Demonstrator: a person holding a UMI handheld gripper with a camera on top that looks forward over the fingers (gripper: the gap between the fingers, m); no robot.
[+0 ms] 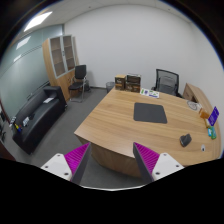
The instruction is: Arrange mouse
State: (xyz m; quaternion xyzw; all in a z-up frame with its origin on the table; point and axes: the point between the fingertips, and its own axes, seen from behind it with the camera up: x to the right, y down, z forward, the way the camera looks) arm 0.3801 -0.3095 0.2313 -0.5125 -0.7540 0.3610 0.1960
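Hanging high over the wooden bench [110,125], the tongs [108,160] are open and hold nothing. Their two pink pads [76,156] stand wide apart. Past them, off to the right, the small dark mouse [185,140] lies on the bench near its edge. A dark mat [150,112] lies farther on, in the middle. A black chair [167,82] stands behind the bench.
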